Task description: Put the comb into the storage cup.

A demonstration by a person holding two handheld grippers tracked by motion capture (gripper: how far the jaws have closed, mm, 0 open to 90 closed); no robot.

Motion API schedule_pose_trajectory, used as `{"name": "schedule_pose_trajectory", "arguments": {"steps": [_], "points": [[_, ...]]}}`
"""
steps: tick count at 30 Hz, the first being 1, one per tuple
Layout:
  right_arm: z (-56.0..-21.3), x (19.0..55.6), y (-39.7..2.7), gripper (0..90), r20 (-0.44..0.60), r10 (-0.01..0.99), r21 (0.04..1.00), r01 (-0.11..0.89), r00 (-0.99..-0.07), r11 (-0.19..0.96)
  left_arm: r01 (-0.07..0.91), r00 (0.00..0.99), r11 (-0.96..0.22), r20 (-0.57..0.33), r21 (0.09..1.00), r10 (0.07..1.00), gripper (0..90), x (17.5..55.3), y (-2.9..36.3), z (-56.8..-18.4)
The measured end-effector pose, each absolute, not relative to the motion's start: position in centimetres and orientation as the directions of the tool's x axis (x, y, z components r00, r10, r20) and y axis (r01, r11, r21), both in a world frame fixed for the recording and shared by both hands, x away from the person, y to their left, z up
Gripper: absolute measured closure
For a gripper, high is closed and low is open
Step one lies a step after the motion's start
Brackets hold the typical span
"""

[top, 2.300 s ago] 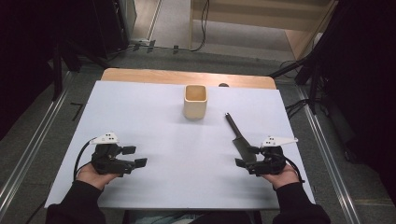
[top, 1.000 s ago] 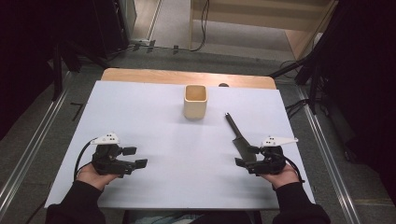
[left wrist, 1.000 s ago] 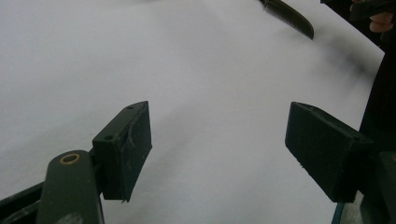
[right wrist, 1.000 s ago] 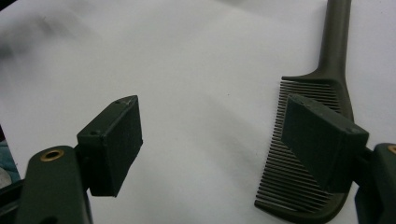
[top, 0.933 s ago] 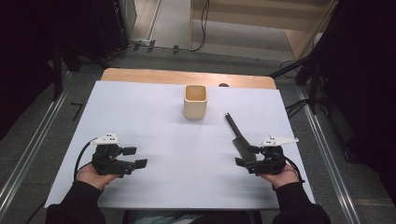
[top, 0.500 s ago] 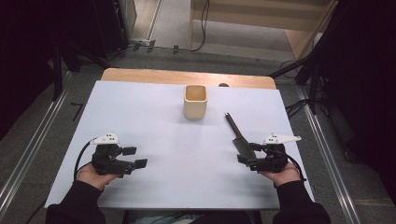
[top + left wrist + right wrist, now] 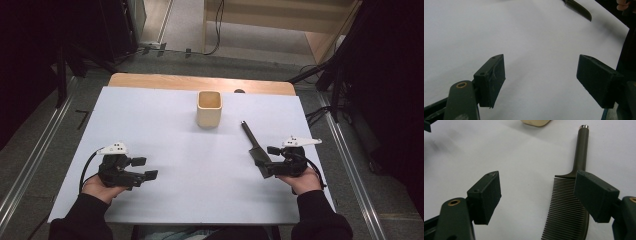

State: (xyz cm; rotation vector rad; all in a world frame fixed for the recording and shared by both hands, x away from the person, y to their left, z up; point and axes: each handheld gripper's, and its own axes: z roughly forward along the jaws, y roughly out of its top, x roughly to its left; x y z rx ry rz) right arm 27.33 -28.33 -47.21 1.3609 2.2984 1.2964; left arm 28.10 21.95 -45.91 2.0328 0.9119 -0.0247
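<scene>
A white counter [image 7: 165, 130] stands in a dim room whose sides are too dark to make out. The right tongs [image 7: 270, 160] gape wide and hold nothing; in the right gripper view one jaw stands in front of the edge of a dark comb [image 7: 571, 202], hiding part of its toothed end, and the lower teeth are cut off by the picture's edge. The comb lies flat on the counter, its handle pointing toward a beige cup [image 7: 208, 108] farther back. The left tongs [image 7: 142, 168] are also spread wide and empty over bare counter, well apart from the comb, whose tip barely shows in the left gripper view.
</scene>
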Motion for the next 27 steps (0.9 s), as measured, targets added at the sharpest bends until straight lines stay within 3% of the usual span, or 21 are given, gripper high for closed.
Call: {"name": "schedule_pose_trajectory", "arguments": {"steps": [27], "points": [[-46.7,30.8,-26.9,20.3,0.236,0.796,0.777,0.600,-0.558,0.190,0.610,0.733,-0.347,-0.342,0.712,0.588,23.7,28.1,21.9,-45.9]]}}
